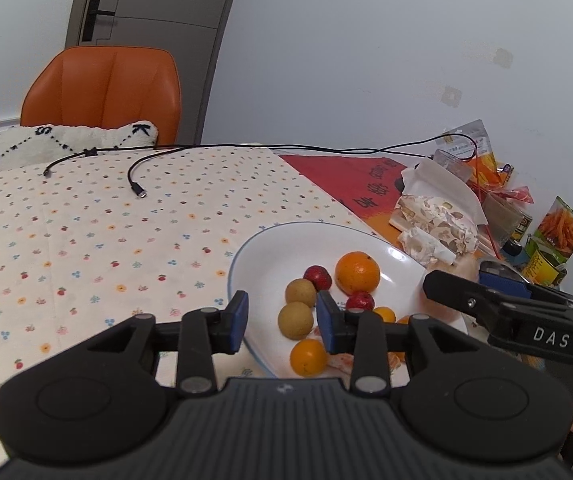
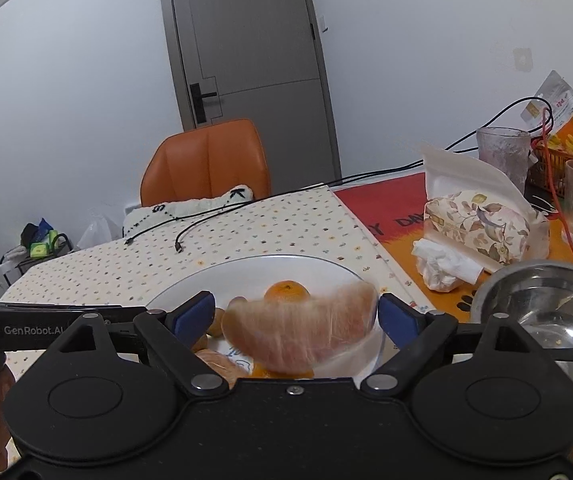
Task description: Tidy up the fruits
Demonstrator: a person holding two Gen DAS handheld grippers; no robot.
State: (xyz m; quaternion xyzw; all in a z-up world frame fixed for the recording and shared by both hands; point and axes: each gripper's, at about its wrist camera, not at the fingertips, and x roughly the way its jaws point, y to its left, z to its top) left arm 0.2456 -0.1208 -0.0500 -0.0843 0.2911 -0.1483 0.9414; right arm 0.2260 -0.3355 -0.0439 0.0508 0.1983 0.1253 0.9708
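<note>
Plate (image 1: 254, 256): two longans, two red fruits. Left gripper (image 1: 282, 322) jaws apart, empty. Right gripper (image 2: 296, 318) jaws clasp citrus segment (image 2: 300, 330).

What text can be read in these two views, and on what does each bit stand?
"DAS": right claw's arm.
"GenRobot.AI": left claw's arm, seen by the right camera.
"Y DA", cut off: red mat.
Characters on the red mat, snack bags: too blurred to read.
</note>
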